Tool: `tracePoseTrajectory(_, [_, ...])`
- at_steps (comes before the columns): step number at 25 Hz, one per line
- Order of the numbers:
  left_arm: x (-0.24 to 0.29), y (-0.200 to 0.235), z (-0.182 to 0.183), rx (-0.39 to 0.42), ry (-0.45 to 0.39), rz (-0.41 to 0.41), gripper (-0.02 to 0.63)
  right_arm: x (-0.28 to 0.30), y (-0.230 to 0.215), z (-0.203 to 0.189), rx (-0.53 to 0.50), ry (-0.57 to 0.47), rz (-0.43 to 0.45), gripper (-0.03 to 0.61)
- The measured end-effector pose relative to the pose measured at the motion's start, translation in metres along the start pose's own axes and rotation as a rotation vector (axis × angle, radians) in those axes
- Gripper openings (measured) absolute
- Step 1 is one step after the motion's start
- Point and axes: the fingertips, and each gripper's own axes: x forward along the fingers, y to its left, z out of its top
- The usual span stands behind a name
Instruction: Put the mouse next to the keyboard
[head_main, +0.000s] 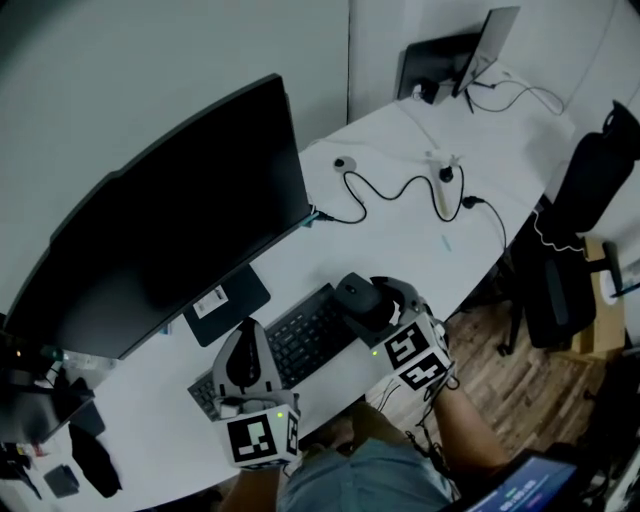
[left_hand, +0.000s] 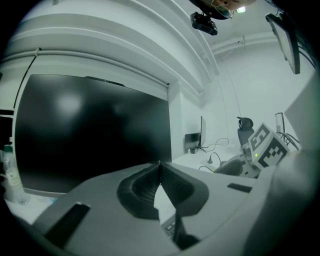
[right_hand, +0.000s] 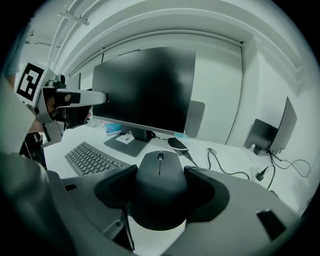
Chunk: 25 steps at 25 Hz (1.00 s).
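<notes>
The left gripper (head_main: 246, 334) and right gripper (head_main: 364, 300) have grey shells and dark ribbed pads (right_hand: 112, 192). Their white cubes (head_main: 262, 438) bear black square markers.

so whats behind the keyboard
The monitor's dark stand base, bearing a white label, with the monitor above it. The screen covers the desk farther back.

The mouse (right_hand: 159, 192) looks like matt black plastic, smooth all over. The keyboard (right_hand: 89, 159) is matt dark plastic too. The desk (head_main: 400, 235) top is plain white, smooth with a slight sheen. The monitor (head_main: 170, 225) screen is dark and a bit glossy. The floor (head_main: 488, 345) is brown wood-look planks.
</notes>
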Motion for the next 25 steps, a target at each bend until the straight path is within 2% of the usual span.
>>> tracePoseTrajectory(12, [0.035, -0.003, -0.032, -0.015, 0.093, 0.032, 0.005, 0.047, -0.040, -0.043, 0.041, 0.064, 0.005, 0.302])
tracePoseTrajectory(25, [0.059, -0.001, -0.072, -0.033, 0.187, 0.044, 0.005, 0.087, -0.045, -0.093, 0.084, 0.140, 0.039, 0.304])
